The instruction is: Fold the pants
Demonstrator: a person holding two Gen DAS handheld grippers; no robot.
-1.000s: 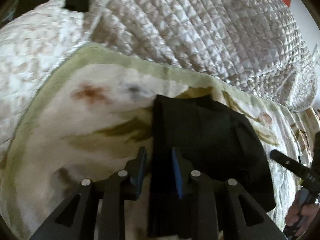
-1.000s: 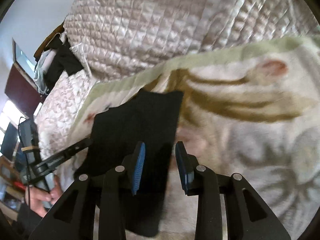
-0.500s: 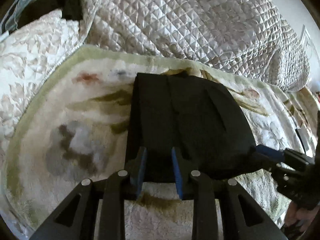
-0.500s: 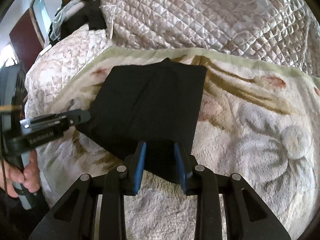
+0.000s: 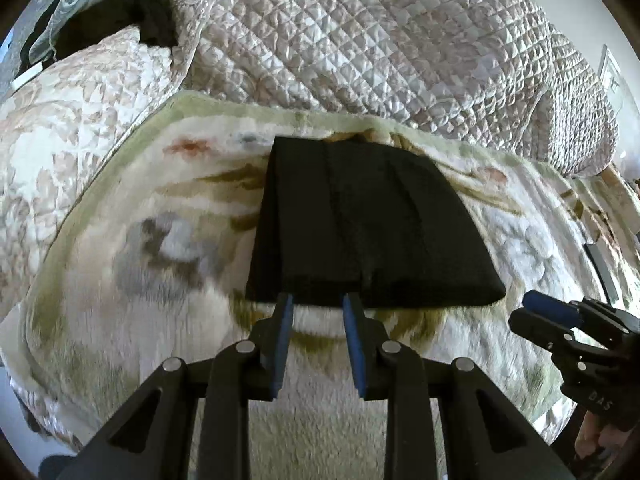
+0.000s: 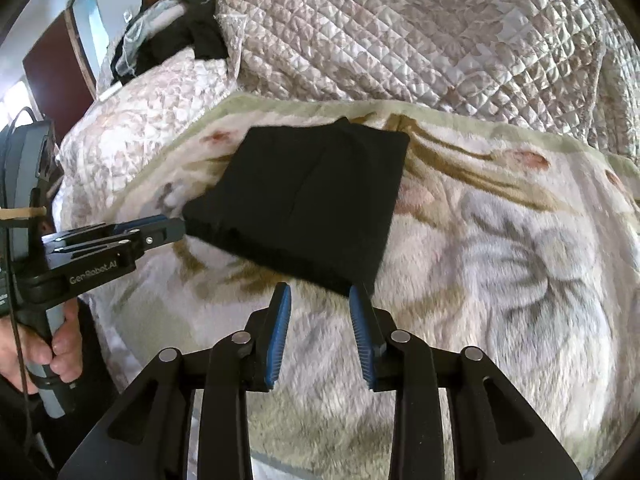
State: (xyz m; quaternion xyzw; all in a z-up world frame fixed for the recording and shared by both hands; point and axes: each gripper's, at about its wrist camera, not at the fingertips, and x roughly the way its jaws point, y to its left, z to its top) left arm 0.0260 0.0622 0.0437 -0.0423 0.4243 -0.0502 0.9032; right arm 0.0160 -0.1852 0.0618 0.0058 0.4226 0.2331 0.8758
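**A:** Pants [image 5: 362, 224] first, since you asked: they're a flat black folded square on the plush floral blanket [image 5: 132, 280], near edge sitting just beyond your fingertips. Starting closest to you, your left gripper [image 5: 318, 300] hangs right at that near edge with its blue pads a narrow gap apart, and only blanket shows between them. Nothing pinched.

**B:** And the right one?

**A:** Same deal. Your right gripper [image 6: 319, 290] sits just short of the near right corner of the pants, pads apart with nothing between them. Its jaws have just been opening a touch. In the right wrist view you can spot your left gripper coming in from the side, tips right by the near left corner of the fabric, though I can't tell whether they touch it. A hand [image 6: 48, 356] is wrapped around its handle.

**B:** What's behind the pants?

**A:** Blanket's pale green border, then the quilted cream bedspread [image 5: 380, 40] bunched up high. Far back left there's a heap of dark clothes [image 6: 180, 40].
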